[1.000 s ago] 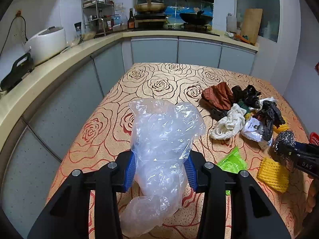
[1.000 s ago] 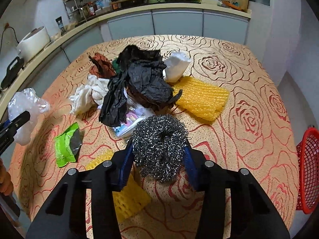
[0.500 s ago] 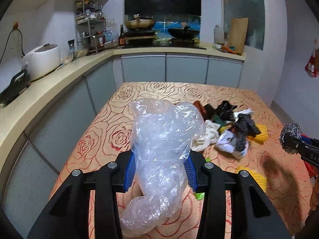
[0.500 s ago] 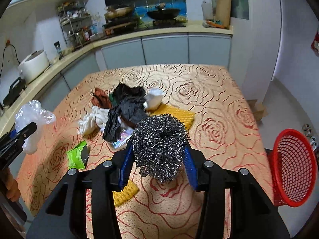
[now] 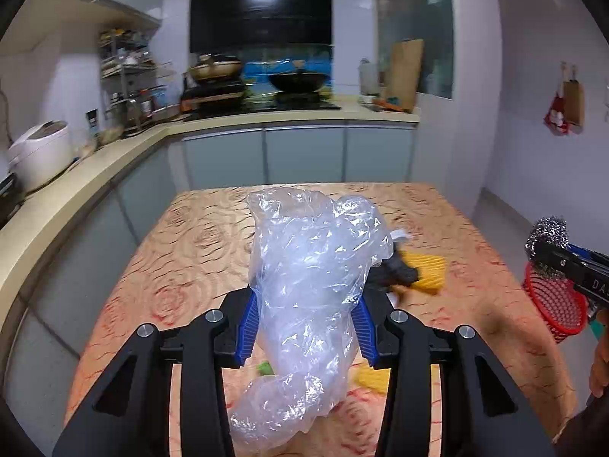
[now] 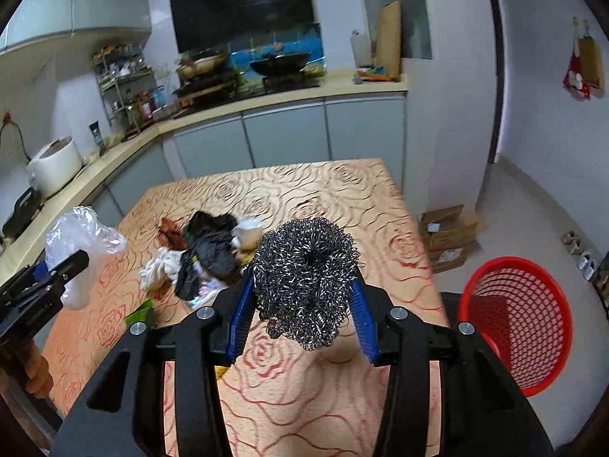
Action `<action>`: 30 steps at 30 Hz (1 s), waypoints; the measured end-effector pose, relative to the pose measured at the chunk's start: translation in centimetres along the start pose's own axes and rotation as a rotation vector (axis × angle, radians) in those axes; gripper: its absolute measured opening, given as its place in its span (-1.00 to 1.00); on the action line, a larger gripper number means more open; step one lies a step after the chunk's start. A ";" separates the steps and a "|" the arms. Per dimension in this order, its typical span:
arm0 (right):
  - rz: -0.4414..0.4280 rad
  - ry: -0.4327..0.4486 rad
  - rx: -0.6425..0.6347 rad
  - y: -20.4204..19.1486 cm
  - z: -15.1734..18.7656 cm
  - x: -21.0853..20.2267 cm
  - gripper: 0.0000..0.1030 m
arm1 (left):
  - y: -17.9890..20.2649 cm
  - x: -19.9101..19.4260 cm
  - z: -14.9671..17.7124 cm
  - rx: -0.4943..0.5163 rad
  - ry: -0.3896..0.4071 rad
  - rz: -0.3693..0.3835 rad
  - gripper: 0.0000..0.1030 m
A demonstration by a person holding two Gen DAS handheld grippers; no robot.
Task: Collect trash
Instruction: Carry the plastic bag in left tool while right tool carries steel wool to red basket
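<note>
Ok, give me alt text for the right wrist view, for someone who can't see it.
The right gripper holds a steel wool scrubber above a rose-patterned table. A red mesh basket stands on the floor to the right; a trash pile lies on the table to the left.

White-walled kitchen, grey cabinets point(image 5: 304, 156), black range hood point(image 5: 260, 11), pale floor point(image 6: 533, 198).

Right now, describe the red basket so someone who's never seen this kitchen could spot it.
Find the table with the rose-patterned cloth. On the floor off its right edge stands the red basket, round, open-topped, with mesh walls. Nothing else nearby is red and meshed; the cardboard box behind it is brown.
</note>
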State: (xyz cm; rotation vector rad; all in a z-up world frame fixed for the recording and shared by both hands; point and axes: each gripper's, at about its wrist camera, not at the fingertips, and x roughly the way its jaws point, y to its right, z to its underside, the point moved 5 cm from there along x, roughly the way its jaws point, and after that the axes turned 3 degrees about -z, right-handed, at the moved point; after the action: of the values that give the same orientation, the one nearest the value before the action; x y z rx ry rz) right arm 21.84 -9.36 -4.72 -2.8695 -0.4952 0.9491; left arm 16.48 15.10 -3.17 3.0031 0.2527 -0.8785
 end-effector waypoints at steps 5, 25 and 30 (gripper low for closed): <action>0.054 0.028 0.034 3.2 -0.5 -1.6 -0.13 | 3.8 0.0 -0.9 0.040 0.019 0.069 -0.21; 0.222 0.103 0.126 12.8 0.5 -7.0 -0.13 | 17.7 0.1 -2.7 0.139 0.037 0.315 -0.20; 0.257 0.108 0.155 15.0 1.1 -7.9 -0.13 | 20.5 0.4 -2.7 0.161 0.031 0.355 -0.20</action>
State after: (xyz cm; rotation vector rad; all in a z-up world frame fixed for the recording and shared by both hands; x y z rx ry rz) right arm 19.38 -26.15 -3.73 -2.8663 -0.0416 0.8166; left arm 21.38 -4.99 -2.01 3.0600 -0.3590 -0.8497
